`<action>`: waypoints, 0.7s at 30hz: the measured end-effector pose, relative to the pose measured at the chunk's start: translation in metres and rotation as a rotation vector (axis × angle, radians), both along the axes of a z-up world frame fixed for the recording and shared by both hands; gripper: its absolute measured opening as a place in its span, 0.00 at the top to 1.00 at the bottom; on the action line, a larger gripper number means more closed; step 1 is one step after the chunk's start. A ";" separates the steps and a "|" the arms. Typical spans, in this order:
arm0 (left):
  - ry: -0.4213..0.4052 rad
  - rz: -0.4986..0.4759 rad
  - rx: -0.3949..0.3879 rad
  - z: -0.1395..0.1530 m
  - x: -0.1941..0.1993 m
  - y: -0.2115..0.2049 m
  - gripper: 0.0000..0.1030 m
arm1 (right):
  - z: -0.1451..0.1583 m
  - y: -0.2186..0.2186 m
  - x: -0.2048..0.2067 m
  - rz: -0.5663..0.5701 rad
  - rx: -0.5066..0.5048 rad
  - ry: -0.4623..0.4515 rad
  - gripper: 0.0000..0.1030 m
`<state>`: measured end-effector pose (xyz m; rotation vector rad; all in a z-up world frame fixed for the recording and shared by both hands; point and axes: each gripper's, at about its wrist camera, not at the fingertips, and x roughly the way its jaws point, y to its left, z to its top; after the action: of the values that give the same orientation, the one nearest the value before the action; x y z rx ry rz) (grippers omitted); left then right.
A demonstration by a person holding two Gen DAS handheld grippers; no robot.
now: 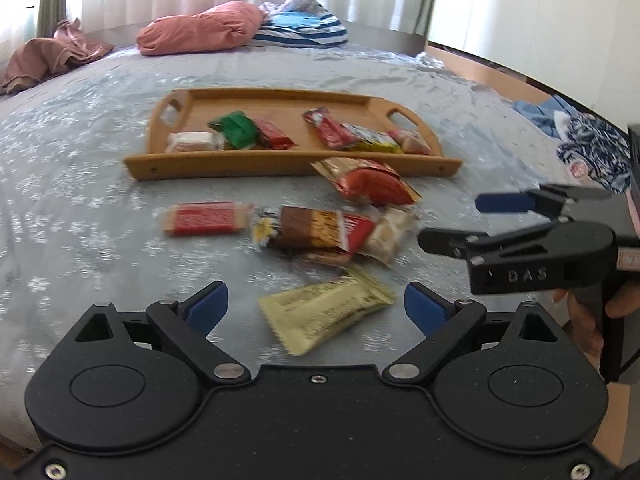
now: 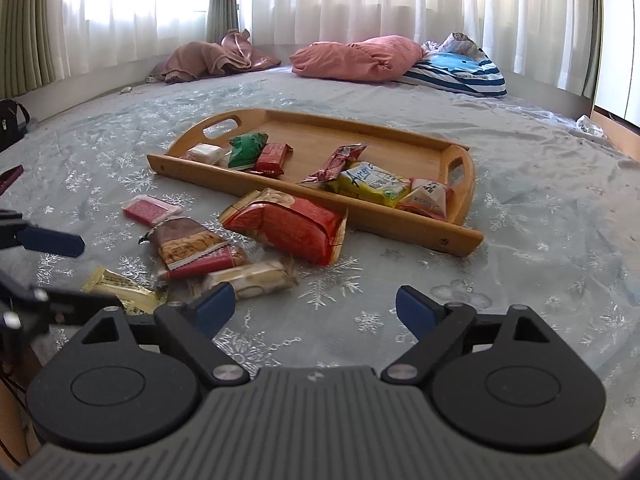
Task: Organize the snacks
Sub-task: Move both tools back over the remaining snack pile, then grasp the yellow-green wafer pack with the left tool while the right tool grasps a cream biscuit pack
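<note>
Snacks (image 1: 320, 232) heaped on bedspread (image 2: 520, 280) off tray's (image 1: 280, 166) front edge, both grippers (image 1: 316, 308) (image 2: 316, 308) wide and empty, slick yellow wrapper (image 1: 324, 316) probably skating off soft fabric when pinched

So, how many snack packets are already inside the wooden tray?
6. Left group: white packet, green packet, small red packet. Right group: crumpled red wrapper, yellow packet, pale pink packet. Smaller ones may hide underneath.

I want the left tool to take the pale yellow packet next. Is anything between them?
Nothing visible. The pale yellow packet lies alone on the bedspread just ahead of the open left tool, apart from the snack pile beyond.
</note>
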<state>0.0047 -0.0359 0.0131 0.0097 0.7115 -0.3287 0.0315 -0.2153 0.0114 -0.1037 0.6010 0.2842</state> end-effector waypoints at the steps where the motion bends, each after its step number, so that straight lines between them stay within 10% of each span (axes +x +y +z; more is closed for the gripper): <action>1: 0.000 -0.006 0.005 -0.002 0.000 -0.003 0.12 | 0.000 -0.001 0.000 -0.001 -0.002 -0.001 0.07; 14: 0.022 -0.019 0.024 -0.009 0.003 -0.005 0.60 | -0.004 -0.001 0.002 0.020 -0.030 0.002 0.04; 21: 0.019 0.023 0.025 -0.005 0.001 0.008 0.64 | -0.009 0.010 0.006 0.043 -0.029 0.010 0.04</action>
<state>0.0053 -0.0279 0.0080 0.0224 0.7336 -0.2983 0.0379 -0.2050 0.0027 -0.1434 0.6134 0.3177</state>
